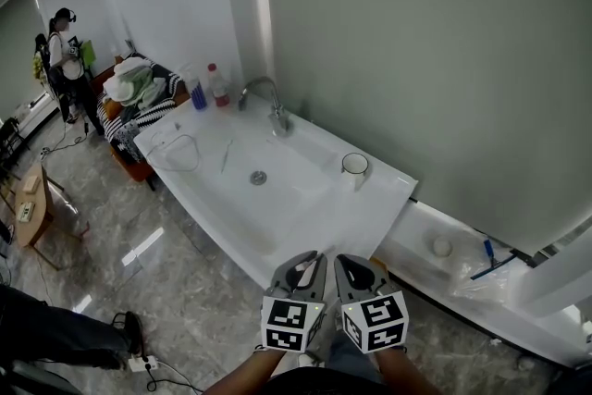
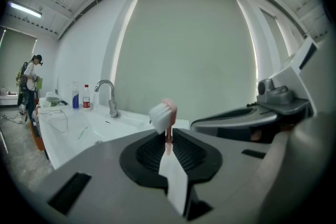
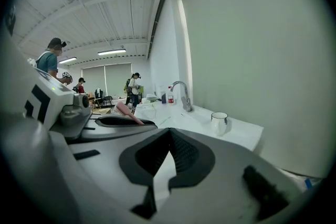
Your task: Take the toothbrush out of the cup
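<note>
My left gripper (image 1: 308, 262) is shut on a pink toothbrush (image 2: 164, 113), whose white-bristled head stands up just past the jaws in the left gripper view. The same toothbrush (image 3: 127, 113) shows as a pink handle at the left of the right gripper view. A white cup (image 1: 354, 165) stands on the sink counter's right end, well beyond both grippers, and nothing shows inside it; it appears again as the cup (image 3: 219, 121). My right gripper (image 1: 356, 265) is beside the left one, shut, with nothing in it. Both hover off the counter's front edge.
The white sink counter (image 1: 305, 217) has a chrome faucet (image 1: 270, 103), a drain (image 1: 258, 177), two bottles (image 1: 208, 88), a looped cable (image 1: 180, 148) and a thin stick-like item (image 1: 225, 154). A chair piled with clothes (image 1: 134, 92) and a person (image 1: 65, 60) are at the far left. A low ledge (image 1: 462, 259) runs right.
</note>
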`<state>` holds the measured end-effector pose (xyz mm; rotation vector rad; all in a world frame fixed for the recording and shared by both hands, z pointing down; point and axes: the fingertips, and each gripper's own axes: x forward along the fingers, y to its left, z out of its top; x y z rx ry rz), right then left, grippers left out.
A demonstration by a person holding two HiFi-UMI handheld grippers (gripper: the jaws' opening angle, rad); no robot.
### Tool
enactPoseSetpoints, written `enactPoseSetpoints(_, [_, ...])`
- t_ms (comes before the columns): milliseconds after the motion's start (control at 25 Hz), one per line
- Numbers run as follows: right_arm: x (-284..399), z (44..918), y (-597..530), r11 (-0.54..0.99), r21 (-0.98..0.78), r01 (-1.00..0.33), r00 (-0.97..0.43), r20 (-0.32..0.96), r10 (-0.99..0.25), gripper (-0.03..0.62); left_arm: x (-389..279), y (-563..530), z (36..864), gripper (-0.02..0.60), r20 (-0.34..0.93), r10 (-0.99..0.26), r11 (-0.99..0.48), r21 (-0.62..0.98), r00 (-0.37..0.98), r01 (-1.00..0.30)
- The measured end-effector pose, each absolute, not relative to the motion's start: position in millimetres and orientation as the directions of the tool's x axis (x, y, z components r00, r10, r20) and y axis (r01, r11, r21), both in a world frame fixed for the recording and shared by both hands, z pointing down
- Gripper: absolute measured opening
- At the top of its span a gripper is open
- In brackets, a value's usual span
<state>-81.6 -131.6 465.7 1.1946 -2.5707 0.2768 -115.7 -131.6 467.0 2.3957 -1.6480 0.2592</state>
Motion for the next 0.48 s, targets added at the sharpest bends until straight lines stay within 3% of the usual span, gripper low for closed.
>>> enactPoseSetpoints(480, [-78.6,461.7,-126.2,0.63,-0.028,-0.776,-0.603,0.325,-0.728,0.011,-114.7,-127.1,465.8,0.049,0.258,-0.896,-0.348,0.096,0.361,-0.933])
